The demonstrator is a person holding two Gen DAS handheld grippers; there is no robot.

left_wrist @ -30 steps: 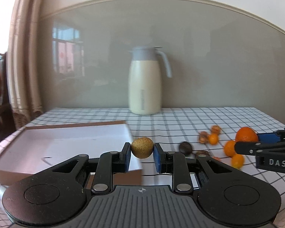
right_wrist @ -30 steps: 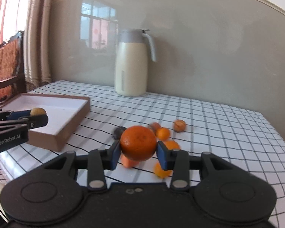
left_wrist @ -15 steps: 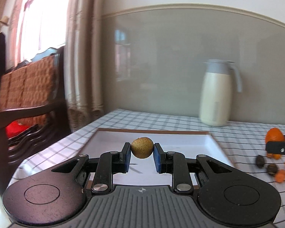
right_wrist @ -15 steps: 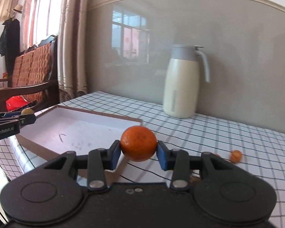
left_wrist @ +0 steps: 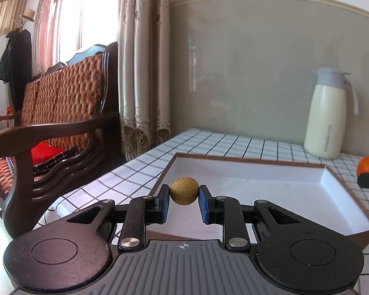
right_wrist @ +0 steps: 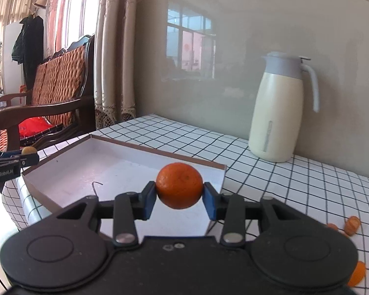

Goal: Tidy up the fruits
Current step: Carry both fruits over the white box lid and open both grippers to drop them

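Claws (left_wrist: 184, 204) (right_wrist: 179, 200) tilt down, gripping fruit above box (left_wrist: 258, 186).

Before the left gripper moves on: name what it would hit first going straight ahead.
Probably the white floor of the box: the left gripper, shut on a small brownish fruit, points slightly downward into it. Depth is uncertain.

At the left edge of the right wrist view, the black side of the left gripper (right_wrist: 24, 156) carries pale lettering that reads "GenRobot.AI", slightly blurred. It is the only legible text in either view; a small crosshair mark sits on the ribbed body at the bottom centre of the left wrist view, without lettering.
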